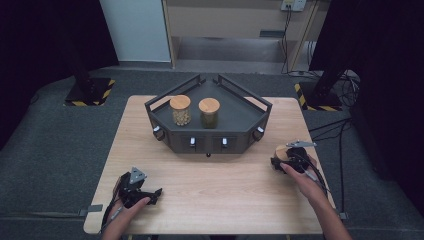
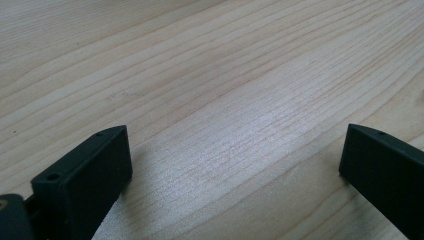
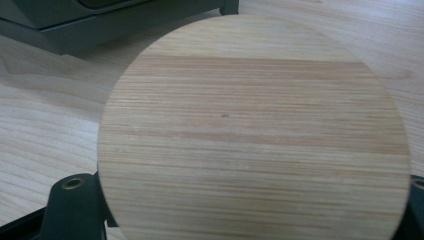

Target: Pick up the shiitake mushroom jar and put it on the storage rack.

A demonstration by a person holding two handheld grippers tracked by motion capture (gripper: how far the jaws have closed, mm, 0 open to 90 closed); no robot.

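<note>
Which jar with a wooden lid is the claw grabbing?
The jar by the table's right edge, away from the tray; the right claw is shut on it. The other two jars, one pale-filled and one dark-filled, stand untouched on the black tray.

From above you get a bright, evenly lit tabletop (image 1: pixel 210 180) with dark corners to the left and right, and a paler strip of floor at the far side. Shadows under the tray (image 1: pixel 210 142) are short and soft, so your light comes from overhead. Your left claw (image 2: pixel 235 165) view has a pale sheen on the wood grain and slightly soft near edges. The round wooden lid (image 3: pixel 255 135) looks mildly blurred up close.
</note>
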